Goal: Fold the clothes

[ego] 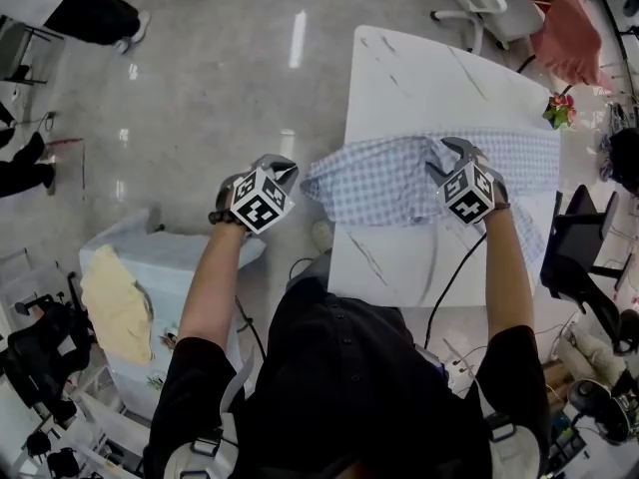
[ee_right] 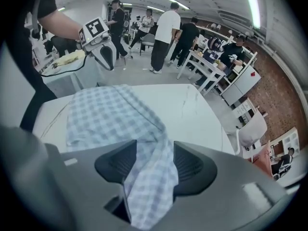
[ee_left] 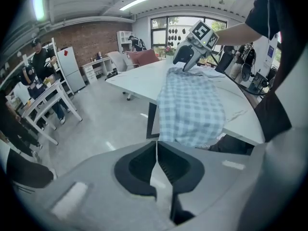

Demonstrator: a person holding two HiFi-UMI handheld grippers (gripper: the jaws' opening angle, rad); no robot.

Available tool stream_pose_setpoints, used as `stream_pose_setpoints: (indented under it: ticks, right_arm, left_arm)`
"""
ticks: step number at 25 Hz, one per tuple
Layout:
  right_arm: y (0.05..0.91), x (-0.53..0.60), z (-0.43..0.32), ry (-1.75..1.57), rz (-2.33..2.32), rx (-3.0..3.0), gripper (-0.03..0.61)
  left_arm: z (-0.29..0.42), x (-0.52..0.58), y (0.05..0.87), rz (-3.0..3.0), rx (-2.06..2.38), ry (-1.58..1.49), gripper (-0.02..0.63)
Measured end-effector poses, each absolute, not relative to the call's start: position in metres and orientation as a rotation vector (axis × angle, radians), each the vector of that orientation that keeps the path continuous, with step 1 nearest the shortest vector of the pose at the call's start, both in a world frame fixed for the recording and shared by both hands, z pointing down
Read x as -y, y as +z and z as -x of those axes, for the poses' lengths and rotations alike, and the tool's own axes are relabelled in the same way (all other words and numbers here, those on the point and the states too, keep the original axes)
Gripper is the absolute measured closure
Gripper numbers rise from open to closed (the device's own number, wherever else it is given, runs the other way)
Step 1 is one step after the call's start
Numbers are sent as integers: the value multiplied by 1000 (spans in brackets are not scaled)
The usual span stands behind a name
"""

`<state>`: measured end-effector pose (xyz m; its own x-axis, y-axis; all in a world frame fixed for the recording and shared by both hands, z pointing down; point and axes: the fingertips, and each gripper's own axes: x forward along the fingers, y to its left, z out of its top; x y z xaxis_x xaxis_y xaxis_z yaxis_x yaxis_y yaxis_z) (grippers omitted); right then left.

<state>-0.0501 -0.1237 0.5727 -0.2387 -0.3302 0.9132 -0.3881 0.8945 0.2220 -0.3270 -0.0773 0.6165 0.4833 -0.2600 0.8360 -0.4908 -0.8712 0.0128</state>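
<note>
While the person stands at the near edge of the white table (ego: 399,78), a blue-and-white checked shirt (ego: 379,183) lies spread across the width of the tabletop. Its left end bunches at the table's left edge and hangs a little over it, and its right part lies flat toward the table's right side. The tabletop beyond the shirt is bare white with faint grey veining.

To the left of the table, on the grey floor, stands a pale blue box (ego: 180,257) with a yellow cloth (ego: 115,307) on it. A pink cloth (ego: 567,28) hangs over a chair at the far right.

The right gripper (ego: 454,153) points down onto the shirt's upper middle. Its jaws stand apart, and a fold of the checked cloth rises between them and drapes back toward the camera, lying loose in the gap rather than being pinched.

The left gripper (ego: 283,170) hangs off the table's left edge, just beside the shirt's bunched end. Its jaws are closed tip to tip, and no cloth shows between them.

A small green and red object (ego: 557,111) sits at the table's right rim, just beyond the shirt.
</note>
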Motion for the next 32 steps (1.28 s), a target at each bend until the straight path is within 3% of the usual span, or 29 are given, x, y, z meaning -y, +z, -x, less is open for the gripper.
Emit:
stream_pose_setpoints:
  ticks: [8,14,26,32]
  right_arm:
    - [559,71,32,37,-577,1908,374]
    - [556,36,-19,67,-640,1931,380]
    - [558,-68,-218,198,-668,1963,391]
    - [563,-94,-291,258,-605,1987,394]
  left_arm:
    - [293,32,596,-2491,653,1288,597]
    - [224,12,567,-2587,627,1304,597]
    - [11,-32,557,-2611,611,1350,591]
    - [-64,-42,557,-2571,631,1407,591]
